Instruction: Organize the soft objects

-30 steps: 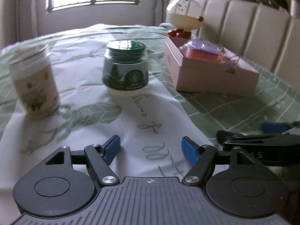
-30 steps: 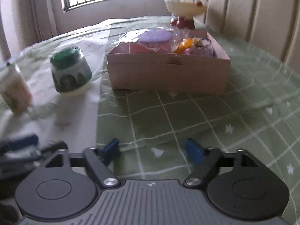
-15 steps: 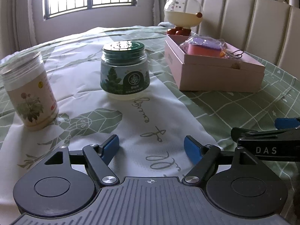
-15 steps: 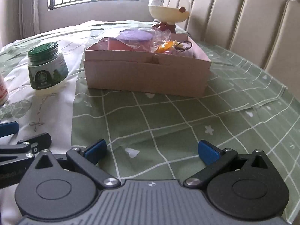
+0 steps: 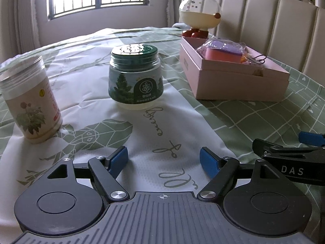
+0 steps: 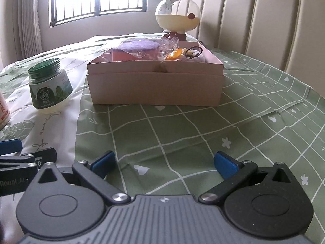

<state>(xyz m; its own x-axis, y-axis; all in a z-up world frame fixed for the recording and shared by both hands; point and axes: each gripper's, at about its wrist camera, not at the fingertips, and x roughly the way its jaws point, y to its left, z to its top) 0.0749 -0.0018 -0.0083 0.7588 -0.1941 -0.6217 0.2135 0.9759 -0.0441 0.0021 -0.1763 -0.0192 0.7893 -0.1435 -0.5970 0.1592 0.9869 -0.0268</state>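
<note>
A pink cardboard box (image 6: pixel 156 87) (image 5: pixel 239 85) stands on the green checked tablecloth. Inside it lie a purple-and-pink sponge in clear wrap (image 6: pixel 136 49) (image 5: pixel 221 50) and a small orange and lilac soft item with a black loop (image 6: pixel 186 53). My left gripper (image 5: pixel 164 158) is open low over the white cloth panel, nothing between its blue pads. My right gripper (image 6: pixel 164 162) is open too, over bare green cloth short of the box. Each gripper shows at the edge of the other's view.
A green-lidded jar (image 5: pixel 135 77) (image 6: pixel 48 87) and a clear tub with a flower label (image 5: pixel 30 99) stand left of the box. A round cream-and-clear toy on red feet (image 5: pixel 200 14) (image 6: pixel 177 14) sits behind it. A padded bench back (image 6: pixel 264 26) runs along the right.
The right gripper's jaws have widened and its view has swung so the box sits centred ahead. The left gripper's view has settled from blur, its jaws slightly wider.
</note>
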